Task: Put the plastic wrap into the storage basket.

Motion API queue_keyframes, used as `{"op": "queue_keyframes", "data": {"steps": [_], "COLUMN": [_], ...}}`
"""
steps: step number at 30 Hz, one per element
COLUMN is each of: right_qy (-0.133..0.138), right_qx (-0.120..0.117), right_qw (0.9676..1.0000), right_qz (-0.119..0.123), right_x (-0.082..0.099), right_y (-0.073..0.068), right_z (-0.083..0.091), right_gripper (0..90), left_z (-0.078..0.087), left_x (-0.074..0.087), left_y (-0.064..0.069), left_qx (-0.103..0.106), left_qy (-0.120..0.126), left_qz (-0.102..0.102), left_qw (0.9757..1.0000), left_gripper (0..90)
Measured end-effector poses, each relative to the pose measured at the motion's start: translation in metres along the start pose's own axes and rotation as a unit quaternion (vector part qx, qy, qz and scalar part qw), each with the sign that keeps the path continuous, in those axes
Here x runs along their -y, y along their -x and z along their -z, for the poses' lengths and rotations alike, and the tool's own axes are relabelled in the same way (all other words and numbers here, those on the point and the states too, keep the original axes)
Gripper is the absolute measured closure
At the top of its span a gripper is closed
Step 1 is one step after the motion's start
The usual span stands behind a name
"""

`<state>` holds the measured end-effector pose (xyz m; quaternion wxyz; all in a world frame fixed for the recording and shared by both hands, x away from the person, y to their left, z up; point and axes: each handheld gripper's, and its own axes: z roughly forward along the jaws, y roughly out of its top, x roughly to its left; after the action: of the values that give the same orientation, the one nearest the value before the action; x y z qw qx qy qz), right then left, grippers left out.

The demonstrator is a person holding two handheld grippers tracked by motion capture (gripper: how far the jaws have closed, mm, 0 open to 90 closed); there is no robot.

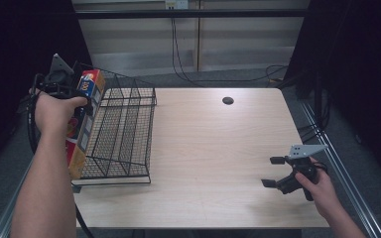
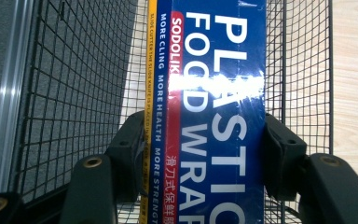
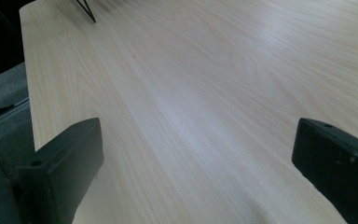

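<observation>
We are holding the long blue, red and yellow cardboard box of plastic food wrap [image 2: 214, 116] with the left gripper [image 2: 205, 154], whose black jaws are clamping the box across its width, one pad on each long side. In the high view the box [image 1: 82, 129] is standing along the black wire mesh basket [image 1: 124, 134], at about nine o'clock on the pale wooden table [image 1: 218, 163], its far end raised toward eleven o'clock; whether its near end is already resting on the basket floor we cannot quite tell, since the hand is hiding part of it. The step we are working on seems to be lowering the box into the basket's leftmost compartment. To do it well, we are keeping the box parallel to the wire dividers, bringing the far end down level, and easing it low before letting go, so no corner is snagging the mesh. The right gripper [image 1: 278, 173] is waiting near four o'clock, jaws spread wide and gripping nothing.
</observation>
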<state>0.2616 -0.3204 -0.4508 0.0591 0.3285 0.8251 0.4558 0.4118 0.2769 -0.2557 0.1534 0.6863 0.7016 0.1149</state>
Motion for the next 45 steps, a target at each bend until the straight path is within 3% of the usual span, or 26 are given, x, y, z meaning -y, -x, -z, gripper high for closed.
{"op": "queue_keyframes", "data": {"steps": [17, 19, 24, 28, 29, 36, 43, 45], "right_qy": [0.001, 0.0, -0.004, -0.005, -0.005, -0.005, -0.006, -0.006], "right_qx": [0.001, 0.001, -0.001, -0.002, -0.002, -0.003, -0.001, 0.0], "right_qw": [1.0, 1.0, 1.0, 1.0, 1.0, 1.0, 1.0, 1.0], "right_qz": [0.0, -0.001, 0.0, -0.001, -0.001, 0.001, 0.0, 0.0], "right_x": [0.001, 0.001, 0.002, 0.002, 0.002, 0.002, 0.002, 0.002], "right_y": [0.001, 0.001, 0.002, 0.001, 0.001, 0.002, 0.001, 0.001], "right_z": [-0.001, -0.001, -0.002, -0.002, -0.002, -0.002, -0.003, -0.003], "right_gripper": [2.0, 2.1, 2.1, 2.1, 2.1, 2.1, 2.1, 2.1], "left_z": [-0.015, -0.016, -0.019, -0.021, -0.022, -0.027, -0.034, -0.029], "left_x": [-0.002, -0.003, -0.004, -0.006, -0.006, -0.004, -0.002, -0.004], "left_y": [0.004, 0.005, 0.007, 0.007, 0.007, 0.004, 0.002, 0.001], "left_qx": [-0.002, -0.003, -0.002, -0.009, -0.006, -0.002, -0.001, 0.006], "left_qy": [-0.014, -0.02, -0.024, -0.033, -0.034, -0.03, -0.039, -0.019], "left_qz": [0.014, 0.004, 0.011, -0.001, 0.005, 0.021, 0.018, 0.021], "left_qw": [0.9998, 0.9998, 0.9997, 0.9994, 0.9994, 0.9993, 0.9991, 0.9996], "left_gripper": [42.2, 42.2, 41.9, 41.7, 41.7, 41.0, 39.1, 39.0]}}
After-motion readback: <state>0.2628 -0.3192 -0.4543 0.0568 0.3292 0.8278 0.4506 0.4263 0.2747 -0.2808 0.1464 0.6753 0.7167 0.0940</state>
